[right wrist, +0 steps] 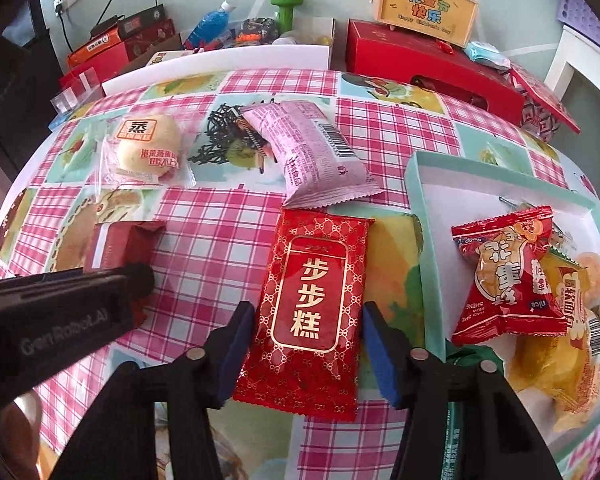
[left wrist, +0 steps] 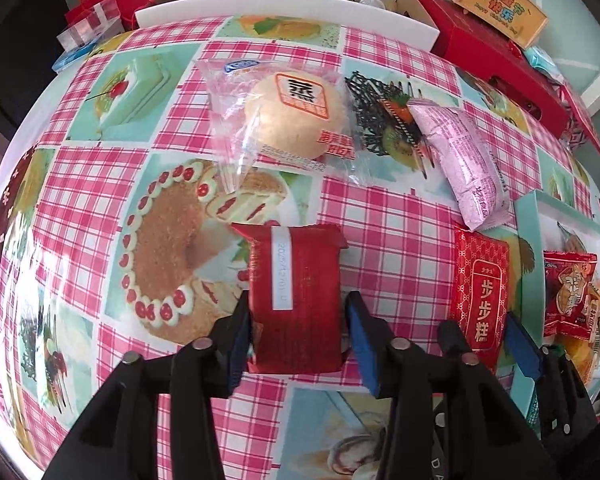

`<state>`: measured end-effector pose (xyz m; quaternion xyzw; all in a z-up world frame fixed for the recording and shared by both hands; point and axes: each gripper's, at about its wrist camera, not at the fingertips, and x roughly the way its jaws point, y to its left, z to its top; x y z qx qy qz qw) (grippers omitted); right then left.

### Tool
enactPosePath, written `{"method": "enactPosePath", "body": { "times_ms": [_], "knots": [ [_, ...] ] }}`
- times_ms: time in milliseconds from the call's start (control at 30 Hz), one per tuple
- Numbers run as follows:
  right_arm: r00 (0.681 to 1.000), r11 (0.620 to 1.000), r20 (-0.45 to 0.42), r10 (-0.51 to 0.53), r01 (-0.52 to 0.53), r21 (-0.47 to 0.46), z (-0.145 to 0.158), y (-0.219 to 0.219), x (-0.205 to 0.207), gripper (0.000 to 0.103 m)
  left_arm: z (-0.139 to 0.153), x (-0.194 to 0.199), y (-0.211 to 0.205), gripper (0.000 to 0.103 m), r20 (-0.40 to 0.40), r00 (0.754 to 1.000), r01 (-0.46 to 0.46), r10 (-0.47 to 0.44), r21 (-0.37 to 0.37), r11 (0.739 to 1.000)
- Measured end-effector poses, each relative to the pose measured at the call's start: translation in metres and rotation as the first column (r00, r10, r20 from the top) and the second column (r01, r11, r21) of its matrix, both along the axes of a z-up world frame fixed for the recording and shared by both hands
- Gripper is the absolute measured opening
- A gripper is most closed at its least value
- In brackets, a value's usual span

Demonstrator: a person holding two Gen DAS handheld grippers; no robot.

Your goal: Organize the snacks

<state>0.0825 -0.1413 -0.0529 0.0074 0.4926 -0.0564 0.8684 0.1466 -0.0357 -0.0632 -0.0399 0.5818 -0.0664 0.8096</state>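
Observation:
A dark red packet (left wrist: 296,300) lies flat on the checked tablecloth between the jaws of my left gripper (left wrist: 298,332). They are open, with a thin gap at the right pad. A red packet with gold characters (right wrist: 312,304) lies between the jaws of my right gripper (right wrist: 306,344), also open, its pads close along both edges. To the right stands a white box with a teal rim (right wrist: 418,184) holding a red sweet packet (right wrist: 508,276) and yellow packets. A bun in clear wrap (left wrist: 296,116) and a pink packet (left wrist: 464,164) lie farther back.
A white foam board (right wrist: 220,60) runs along the table's far edge. Behind it stand red boxes (right wrist: 428,64), a yellow gift box (right wrist: 424,4), a blue bottle (right wrist: 210,24) and a green dumbbell (right wrist: 286,8). The left gripper's body (right wrist: 60,312) fills the right view's left side.

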Motion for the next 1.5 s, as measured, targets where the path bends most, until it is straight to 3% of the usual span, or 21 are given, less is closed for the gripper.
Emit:
{"method": "enactPosePath", "body": {
  "times_ms": [133, 200, 500, 1100, 1300, 1500],
  "knots": [
    [1.000, 1.000, 0.002, -0.005, 0.005, 0.020, 0.001, -0.004, 0.002, 0.051, 0.000, 0.000, -0.007, 0.050, 0.008, 1.000, 0.006, -0.006, 0.031, 1.000],
    [1.000, 0.999, 0.003, -0.011, 0.011, 0.034, 0.002, -0.007, 0.005, 0.051, 0.000, 0.000, -0.008, 0.041, 0.016, 1.000, -0.001, 0.001, 0.036, 0.999],
    [0.999, 0.995, 0.039, -0.034, 0.030, 0.091, 0.015, -0.020, 0.004, 0.048, 0.019, -0.002, -0.013, 0.041, 0.056, 0.998, 0.001, 0.002, -0.044, 0.999],
    [0.980, 0.979, 0.189, -0.066, 0.027, 0.200, 0.064, -0.043, -0.021, 0.048, 0.075, -0.018, -0.006, 0.040, 0.169, 0.986, 0.019, -0.004, -0.085, 0.996],
    [0.968, 0.974, 0.219, -0.121, 0.073, 0.215, 0.076, -0.066, -0.029, 0.048, 0.083, -0.024, -0.031, 0.041, 0.196, 0.977, 0.110, -0.085, -0.118, 0.987],
    [0.930, 0.951, 0.248, -0.271, 0.218, 0.221, 0.088, -0.124, -0.046, 0.048, 0.092, -0.027, -0.064, 0.040, 0.223, 0.960, 0.208, -0.171, -0.152, 0.966]
  ]
}}
